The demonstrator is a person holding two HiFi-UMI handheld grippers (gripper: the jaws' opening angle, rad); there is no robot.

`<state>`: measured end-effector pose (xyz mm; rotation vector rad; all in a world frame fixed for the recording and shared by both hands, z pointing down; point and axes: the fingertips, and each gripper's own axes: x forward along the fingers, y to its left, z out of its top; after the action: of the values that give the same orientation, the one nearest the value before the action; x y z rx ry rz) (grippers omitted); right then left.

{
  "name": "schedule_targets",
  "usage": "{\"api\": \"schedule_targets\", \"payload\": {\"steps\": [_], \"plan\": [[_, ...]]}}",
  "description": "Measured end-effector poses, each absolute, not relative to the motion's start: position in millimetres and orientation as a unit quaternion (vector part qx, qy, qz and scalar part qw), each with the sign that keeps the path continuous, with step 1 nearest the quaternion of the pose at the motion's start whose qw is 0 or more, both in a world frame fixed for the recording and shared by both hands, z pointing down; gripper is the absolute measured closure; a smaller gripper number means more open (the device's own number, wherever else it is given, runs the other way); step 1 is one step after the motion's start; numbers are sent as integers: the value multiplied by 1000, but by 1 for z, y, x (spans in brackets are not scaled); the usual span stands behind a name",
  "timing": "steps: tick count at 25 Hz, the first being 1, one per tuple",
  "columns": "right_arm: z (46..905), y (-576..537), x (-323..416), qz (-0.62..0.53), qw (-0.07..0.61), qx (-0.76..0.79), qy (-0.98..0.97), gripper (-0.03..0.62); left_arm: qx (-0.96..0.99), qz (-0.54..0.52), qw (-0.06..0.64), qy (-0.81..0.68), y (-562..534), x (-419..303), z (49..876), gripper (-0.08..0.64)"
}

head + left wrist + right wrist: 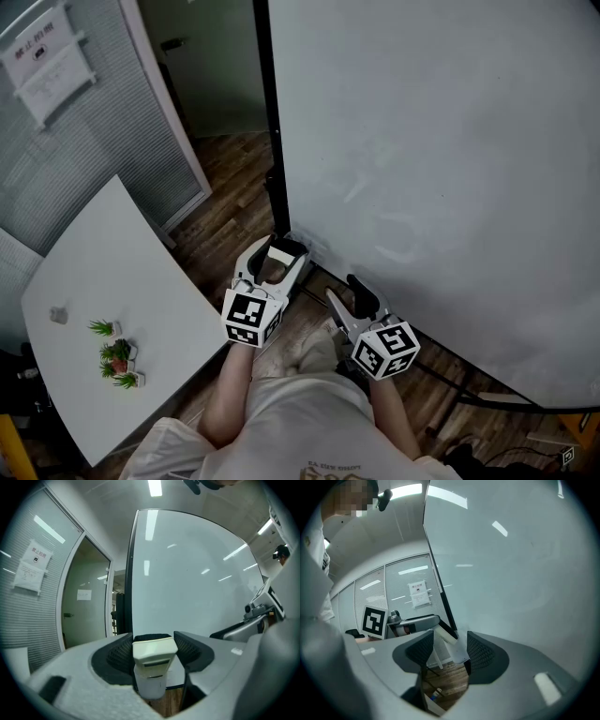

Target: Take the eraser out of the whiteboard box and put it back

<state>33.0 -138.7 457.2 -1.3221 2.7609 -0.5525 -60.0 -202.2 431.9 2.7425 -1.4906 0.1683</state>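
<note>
Left hand-held gripper [279, 261] clamps the cream eraser [154, 652] by the whiteboard [441, 169] corner | right hand-held gripper [446, 651] gapes wide, empty | eraser sits directly above what looks like the whiteboard box [150, 687]; final seating apparently still outstanding

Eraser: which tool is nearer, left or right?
Left. The left tool grips the eraser between its jaws; the right tool hangs empty beside it, jaws apart, clear of the eraser.
</note>
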Motion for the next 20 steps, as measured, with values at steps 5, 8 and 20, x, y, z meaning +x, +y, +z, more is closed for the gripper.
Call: {"api": "schedule_targets", "payload": {"steps": [5,8,20], "plan": [[455,-136,32,-174,15,-425,888,367,877,48,4,-478,-199,-62,425,290],[455,-133,32,-173,16,-426,888,367,876,43,3,-480,-195,-64,422,290],[448,-127,34,-163,22,-434,886,367,878,16,-9,-479,-180,-70,398,290]]}}
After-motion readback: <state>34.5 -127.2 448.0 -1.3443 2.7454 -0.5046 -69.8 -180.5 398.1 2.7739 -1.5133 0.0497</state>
